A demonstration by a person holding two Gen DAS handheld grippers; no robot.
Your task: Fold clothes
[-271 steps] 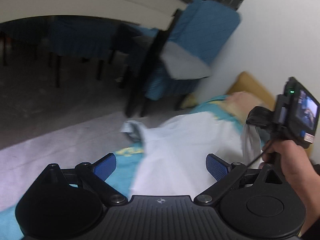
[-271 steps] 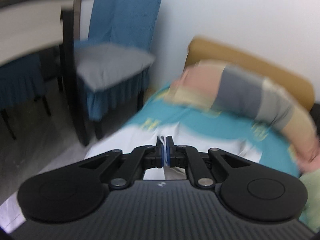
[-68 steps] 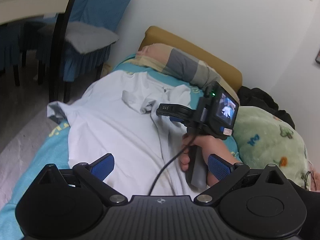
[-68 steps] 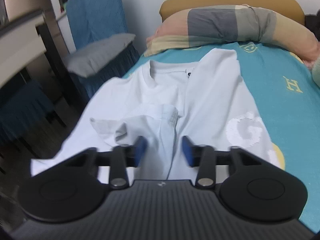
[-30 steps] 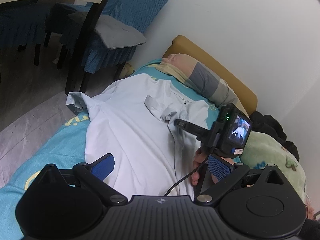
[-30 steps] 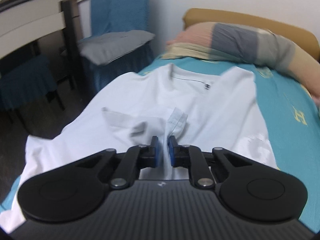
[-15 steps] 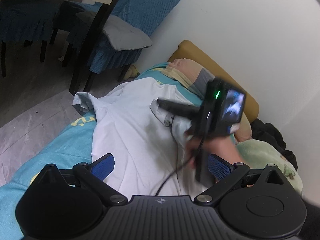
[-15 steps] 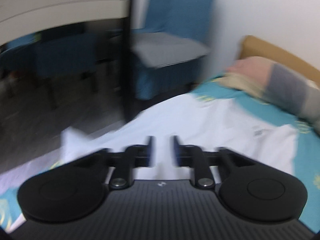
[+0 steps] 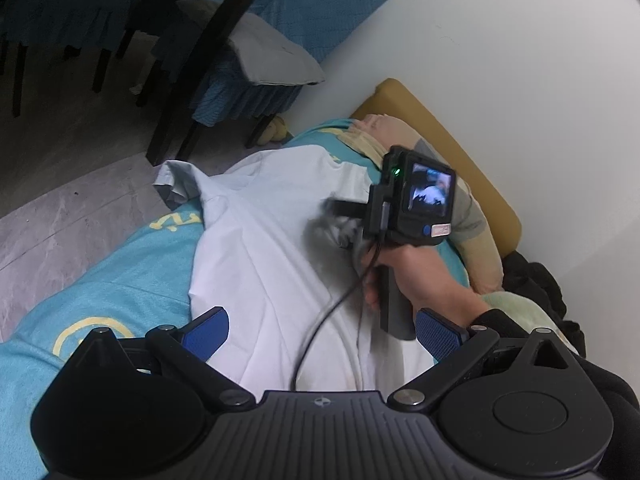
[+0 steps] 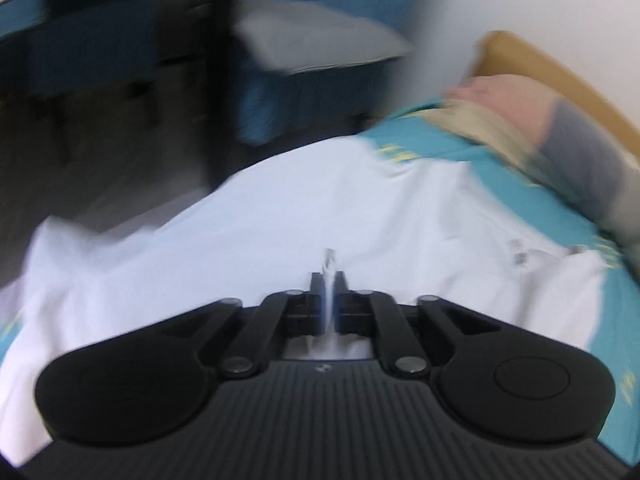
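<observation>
The right gripper (image 10: 329, 280) is clamped on a fold of the white shirt (image 9: 256, 248), the left gripper (image 9: 320, 332) gapes wide, and no writing is legible.

A white shirt (image 9: 264, 264) is spread on a teal sheet (image 9: 124, 272) ahead of the left claw (image 9: 322, 330), whose blue pads (image 9: 208, 330) are held wide apart. Ahead and to the right, the other claw's handle is gripped by a hand (image 9: 420, 276) above the shirt; its tips are blurred.
</observation>
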